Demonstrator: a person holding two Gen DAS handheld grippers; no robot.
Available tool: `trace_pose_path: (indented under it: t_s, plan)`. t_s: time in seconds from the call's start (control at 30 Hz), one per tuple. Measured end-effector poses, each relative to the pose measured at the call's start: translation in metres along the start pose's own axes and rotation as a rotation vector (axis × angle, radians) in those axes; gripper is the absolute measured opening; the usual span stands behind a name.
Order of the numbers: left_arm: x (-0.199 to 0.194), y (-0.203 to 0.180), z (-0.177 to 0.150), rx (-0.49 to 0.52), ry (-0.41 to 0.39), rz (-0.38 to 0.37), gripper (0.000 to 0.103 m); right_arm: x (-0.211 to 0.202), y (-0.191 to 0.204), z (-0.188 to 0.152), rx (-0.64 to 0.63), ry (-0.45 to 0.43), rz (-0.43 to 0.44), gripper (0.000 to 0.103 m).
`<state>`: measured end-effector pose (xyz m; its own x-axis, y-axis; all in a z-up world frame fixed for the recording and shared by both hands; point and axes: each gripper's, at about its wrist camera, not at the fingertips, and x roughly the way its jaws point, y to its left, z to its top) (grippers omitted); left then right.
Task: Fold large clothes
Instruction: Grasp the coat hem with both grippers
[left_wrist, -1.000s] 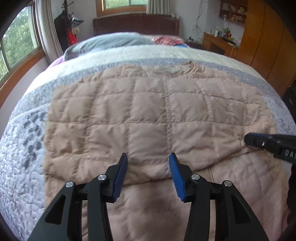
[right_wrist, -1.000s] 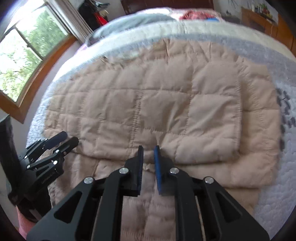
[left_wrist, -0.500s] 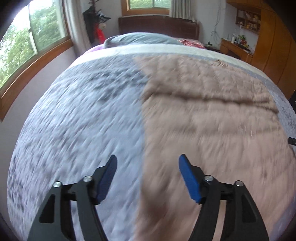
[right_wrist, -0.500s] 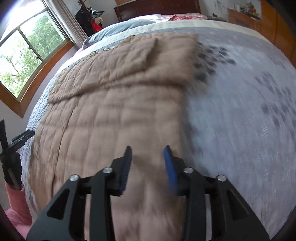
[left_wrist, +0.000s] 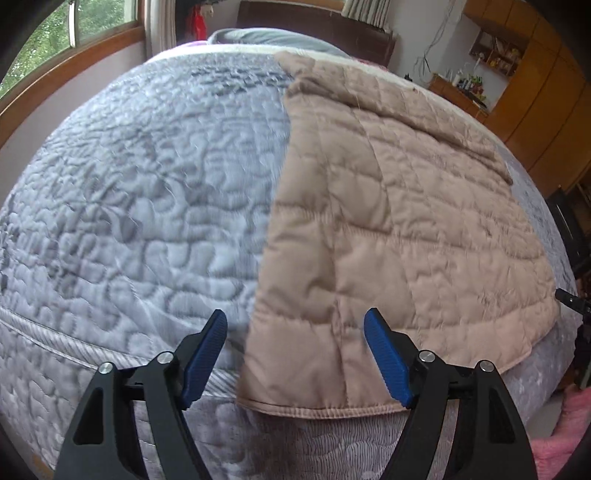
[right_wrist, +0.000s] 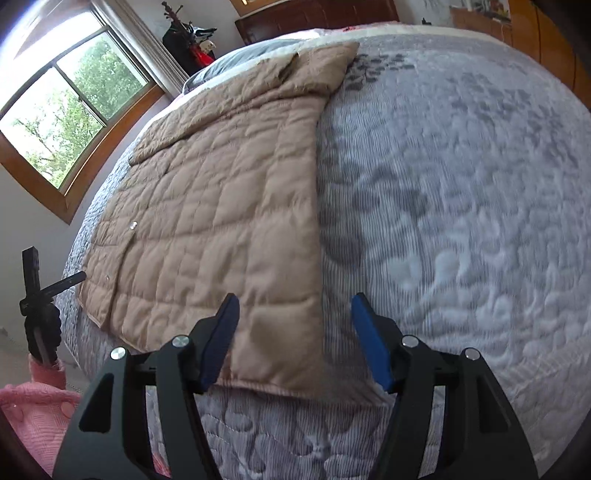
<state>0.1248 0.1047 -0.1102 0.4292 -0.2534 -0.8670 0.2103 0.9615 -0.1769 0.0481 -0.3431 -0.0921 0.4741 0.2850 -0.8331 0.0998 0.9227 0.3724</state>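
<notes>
A beige quilted jacket lies folded flat on the grey bedspread. My left gripper hovers over the jacket's near left corner. Its jaws are opening, the hem corner shows between them, and the blue pads touch nothing. In the right wrist view the jacket fills the left half. My right gripper is over the near right corner, jaws opening, pads off the cloth. Each gripper shows at the edge of the other's view: right gripper, left gripper.
The bedspread stretches bare to either side of the jacket. Pillows and a dark headboard lie at the far end. A window is on the left wall, wooden cabinets on the right. A pink sleeve shows low down.
Both grippers left the middle of the jacket's near fold. The left one swung out to the left corner and the right one to the right corner. Both jaws have spread wider.
</notes>
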Motion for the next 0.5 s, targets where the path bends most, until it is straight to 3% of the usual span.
trace_pose_path:
  t_s: [0.1, 0.17, 0.2, 0.23, 0.3, 0.33, 0.37, 0.5]
  plan:
    - [0.006, -0.006, -0.004, 0.005, 0.005, -0.049, 0.075, 0.008, 0.004, -0.003, -0.014, -0.012, -0.01, 0.062]
    - [0.007, -0.01, -0.006, 0.015, -0.008, -0.033, 0.066, 0.01, 0.01, -0.003, -0.038, -0.019, -0.025, 0.055]
    - [0.007, -0.011, -0.006, 0.017, -0.012, -0.027, 0.063, 0.012, 0.013, -0.003, -0.045, -0.016, -0.025, 0.045]
    - [0.006, -0.012, -0.006, 0.013, -0.016, -0.024, 0.056, 0.015, 0.017, -0.003, -0.057, -0.011, -0.021, 0.037]
    - [0.004, -0.013, -0.006, 0.011, -0.023, -0.022, 0.038, 0.016, 0.025, -0.004, -0.094, -0.017, -0.055, 0.03]
    - [0.003, -0.012, -0.006, 0.006, -0.021, -0.033, 0.026, 0.016, 0.029, -0.005, -0.108, -0.021, -0.037, 0.02]
    - [0.001, -0.011, -0.006, -0.003, -0.021, -0.044, 0.018, 0.015, 0.028, -0.005, -0.1, -0.024, -0.018, 0.015]
    - [-0.011, -0.009, -0.009, -0.025, -0.054, -0.068, 0.013, 0.008, 0.023, -0.006, -0.069, -0.04, 0.016, 0.011]
